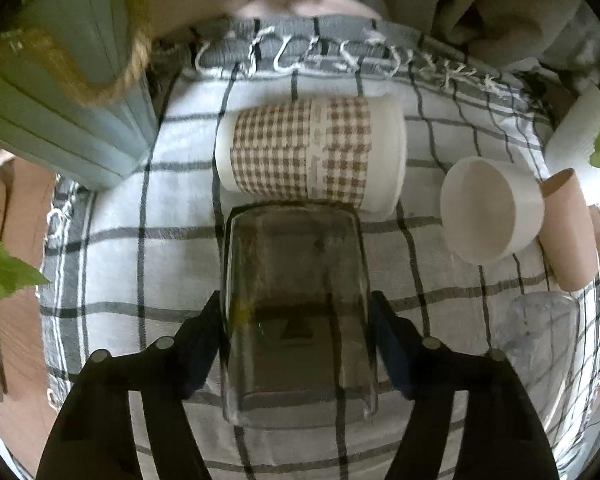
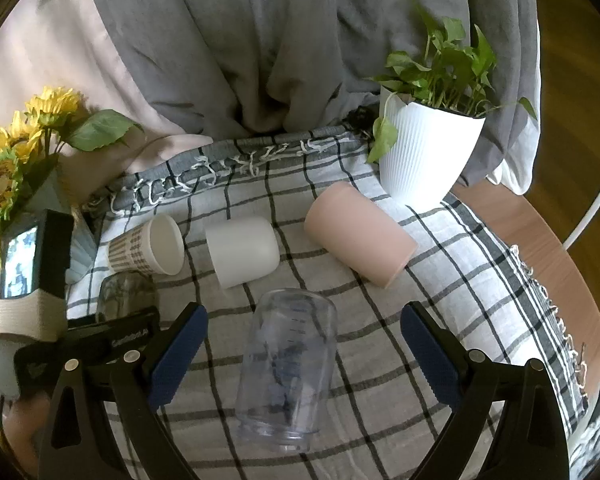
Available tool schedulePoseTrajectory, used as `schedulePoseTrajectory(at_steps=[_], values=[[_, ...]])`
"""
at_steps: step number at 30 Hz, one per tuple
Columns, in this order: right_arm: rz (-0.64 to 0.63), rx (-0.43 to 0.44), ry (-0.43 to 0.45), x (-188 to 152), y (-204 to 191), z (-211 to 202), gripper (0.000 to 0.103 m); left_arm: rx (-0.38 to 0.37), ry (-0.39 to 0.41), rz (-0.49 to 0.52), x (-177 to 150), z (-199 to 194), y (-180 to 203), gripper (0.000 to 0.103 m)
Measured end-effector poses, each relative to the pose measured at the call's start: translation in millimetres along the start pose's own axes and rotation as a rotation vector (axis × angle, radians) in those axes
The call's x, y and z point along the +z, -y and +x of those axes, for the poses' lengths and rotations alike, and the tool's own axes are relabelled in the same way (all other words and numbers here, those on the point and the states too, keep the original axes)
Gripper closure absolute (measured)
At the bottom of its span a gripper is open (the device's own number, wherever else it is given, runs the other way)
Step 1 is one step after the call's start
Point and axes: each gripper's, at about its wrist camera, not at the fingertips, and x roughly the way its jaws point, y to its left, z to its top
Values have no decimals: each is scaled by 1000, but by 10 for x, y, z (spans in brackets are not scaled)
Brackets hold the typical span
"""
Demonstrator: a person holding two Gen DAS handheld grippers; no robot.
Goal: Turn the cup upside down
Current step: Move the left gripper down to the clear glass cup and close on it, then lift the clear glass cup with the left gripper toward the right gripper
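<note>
Left gripper (image 1: 296,344): fingers closed against a smoky glass cup (image 1: 296,312), tilted above the checked cloth (image 1: 112,248). Right gripper (image 2: 302,354): fingers spread wide, holding nothing, either side of a clear measuring cup (image 2: 286,372) lying on its side. Cloth covers a wooden counter (image 2: 540,236); grey drapery (image 2: 260,40) behind. Measuring cup's printed markings unreadable.

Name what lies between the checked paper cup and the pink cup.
The white cup, on its side on the checked cloth, as the right wrist view shows.
</note>
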Motion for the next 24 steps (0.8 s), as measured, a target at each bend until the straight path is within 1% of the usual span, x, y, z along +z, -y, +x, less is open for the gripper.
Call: schedulePoseTrajectory(at_steps=[3,7,10,14,21,24], values=[[2,-4,0,4,2,5,6,-2,0,-27,1,12,-7,36],[3,-7,0,-3,3,5,6,2,3,-34,-20,2,-11,36],[-7,-4,1,-8,9,3,6,18,21,-28,-69,-60,8,36],[-22,-6,8,-40,26,-21,6,13,48,-36,-159,-214,14,36],[-22,5,8,-100,112,-110,6,9,137,-38,-416,-660,65,36],[-23,14,6,-155,188,-170,6,-4,139,-64,-558,-770,127,36]])
